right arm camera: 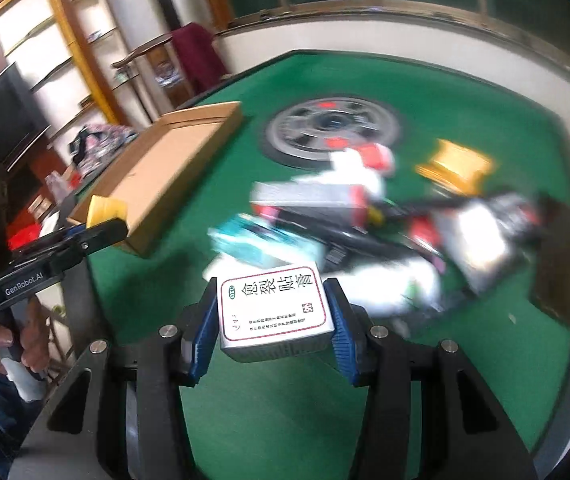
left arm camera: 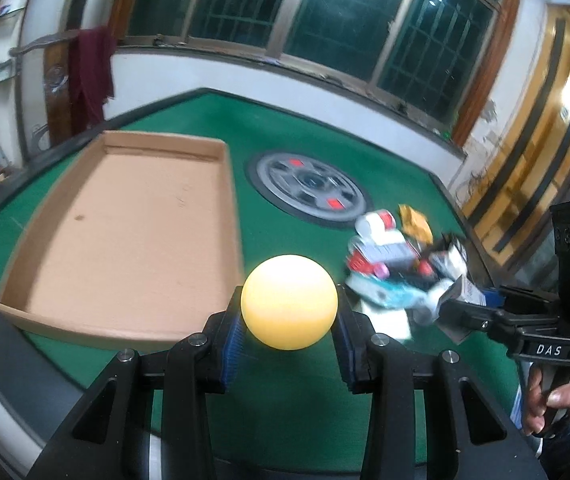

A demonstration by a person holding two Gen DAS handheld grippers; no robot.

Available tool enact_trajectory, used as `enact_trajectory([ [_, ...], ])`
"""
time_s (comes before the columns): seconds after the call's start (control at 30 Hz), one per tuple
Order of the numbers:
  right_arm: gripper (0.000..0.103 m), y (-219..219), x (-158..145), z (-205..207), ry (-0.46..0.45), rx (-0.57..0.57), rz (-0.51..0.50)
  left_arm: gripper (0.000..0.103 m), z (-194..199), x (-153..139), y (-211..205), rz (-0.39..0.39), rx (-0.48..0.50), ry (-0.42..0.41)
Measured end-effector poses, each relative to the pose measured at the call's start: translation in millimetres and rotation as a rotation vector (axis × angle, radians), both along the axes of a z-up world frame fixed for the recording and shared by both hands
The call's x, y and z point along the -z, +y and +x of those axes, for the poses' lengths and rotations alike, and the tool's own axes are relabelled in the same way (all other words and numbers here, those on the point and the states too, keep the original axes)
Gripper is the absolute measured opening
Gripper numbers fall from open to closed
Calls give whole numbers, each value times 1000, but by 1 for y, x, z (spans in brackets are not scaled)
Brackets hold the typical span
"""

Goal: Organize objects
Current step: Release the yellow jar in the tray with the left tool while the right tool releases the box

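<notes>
We're in a lived-in home room, and the centrepiece is a green felt-topped mahjong table [left arm camera: 325,128] with its round metal hub [left arm camera: 311,186] set in the middle. Dark barred windows [left arm camera: 349,20] run along the white wall behind it, a maroon cloth [left arm camera: 93,72] hangs over a wooden stand, and yellow-framed shelves [right arm camera: 65,40] hold household bits beside a dark television screen [right arm camera: 5,116].
</notes>
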State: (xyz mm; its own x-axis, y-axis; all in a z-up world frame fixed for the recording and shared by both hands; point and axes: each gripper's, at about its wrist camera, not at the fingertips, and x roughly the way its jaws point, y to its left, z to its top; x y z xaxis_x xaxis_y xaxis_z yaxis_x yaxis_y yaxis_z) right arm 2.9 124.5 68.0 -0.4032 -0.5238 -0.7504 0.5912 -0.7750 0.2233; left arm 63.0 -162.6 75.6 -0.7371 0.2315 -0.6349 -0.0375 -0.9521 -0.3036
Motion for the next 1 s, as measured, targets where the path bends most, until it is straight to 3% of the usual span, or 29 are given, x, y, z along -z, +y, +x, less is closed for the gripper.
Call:
enact_trajectory([
  [0.27, 48, -101, -29, -21, 25, -140, 19, 35, -22, -15, -56, -40, -82, -4],
  [0.4, 48, -152, -29, -45, -17, -177, 26, 35, -55, -14, -90, -34, -110, -43],
  [0.7, 48, -241, 0, -122, -101, -144, 66, 35, -139, 11, -138, -55, -168, -153],
  [0.8, 48, -266, 18, -151, -136, -107, 87, 35, -163, 24, -149, -26, -171, -198],
  [1.0, 48, -291, 43, -184, -179, -60, 110, 35, -190, 40, -166, -15, -192, -257],
])
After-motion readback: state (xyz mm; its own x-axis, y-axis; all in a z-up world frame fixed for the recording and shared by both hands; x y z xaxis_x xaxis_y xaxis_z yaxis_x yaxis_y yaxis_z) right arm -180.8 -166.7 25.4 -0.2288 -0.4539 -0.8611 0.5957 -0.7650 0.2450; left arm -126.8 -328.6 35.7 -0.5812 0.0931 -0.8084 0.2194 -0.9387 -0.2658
